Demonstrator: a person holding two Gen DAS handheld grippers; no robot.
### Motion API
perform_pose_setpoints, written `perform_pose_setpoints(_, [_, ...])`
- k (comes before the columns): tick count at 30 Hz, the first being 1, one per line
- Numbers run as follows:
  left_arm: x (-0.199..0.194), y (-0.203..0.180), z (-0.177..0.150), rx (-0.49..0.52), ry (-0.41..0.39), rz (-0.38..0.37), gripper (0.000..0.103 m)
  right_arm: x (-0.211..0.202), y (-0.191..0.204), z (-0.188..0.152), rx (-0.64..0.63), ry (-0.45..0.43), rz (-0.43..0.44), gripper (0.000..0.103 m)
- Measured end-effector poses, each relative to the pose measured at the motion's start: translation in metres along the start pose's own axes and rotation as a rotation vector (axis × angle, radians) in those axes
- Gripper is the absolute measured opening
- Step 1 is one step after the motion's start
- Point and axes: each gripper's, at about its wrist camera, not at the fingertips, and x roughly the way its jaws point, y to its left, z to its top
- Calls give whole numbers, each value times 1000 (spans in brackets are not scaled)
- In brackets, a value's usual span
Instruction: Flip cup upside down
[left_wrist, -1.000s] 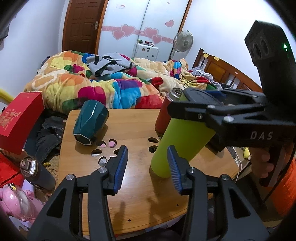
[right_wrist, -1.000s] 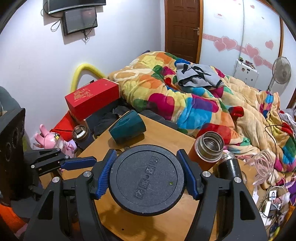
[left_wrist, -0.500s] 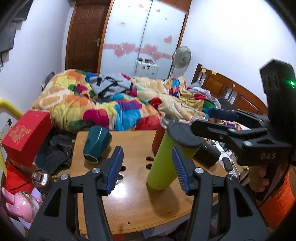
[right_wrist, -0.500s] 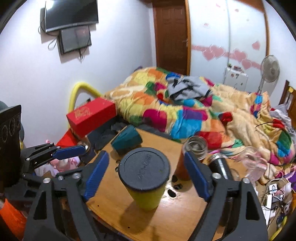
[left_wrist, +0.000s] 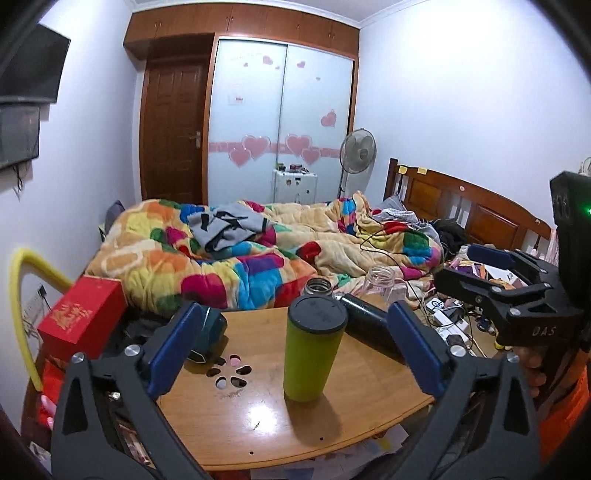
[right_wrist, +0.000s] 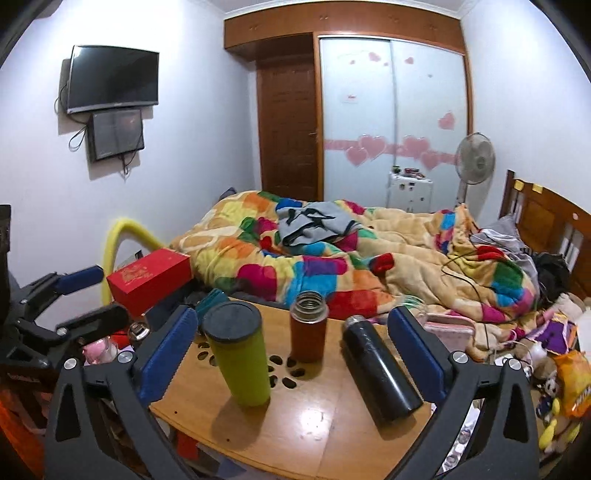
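The green cup (left_wrist: 312, 352) is standing at frame centre on the wooden table (left_wrist: 354, 398), apparently inverted. Left gripper (left_wrist: 295, 347) and right gripper (right_wrist: 288, 350) are gaping wide, gripping nothing.

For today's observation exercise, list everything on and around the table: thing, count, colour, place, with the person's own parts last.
green cup: 1, lime with dark end up, standing on table, front left
brown flask: 1, reddish-brown, open top, upright, table back
black flask: 1, black, lying on table, right
teal mug: 1, teal, on its side, table's back left
table: 1, wooden
red box: 1, red, left of table
quilt: 1, multicolour, bed
fan: 1, grey, by wardrobe
left gripper: 1, black and blue, open
right gripper: 1, black and blue, open
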Motion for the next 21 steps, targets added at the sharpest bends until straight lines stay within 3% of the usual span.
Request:
perform_pose_setpoints(7, [-9, -13, -6, -1, -15, 51, 103, -25, -5, -13, 16, -34, -30, 103])
perform_pose_setpoints(21, [-17, -32, -13, 46, -25, 53, 103, -32, -20, -31, 88, -9, -40, 103])
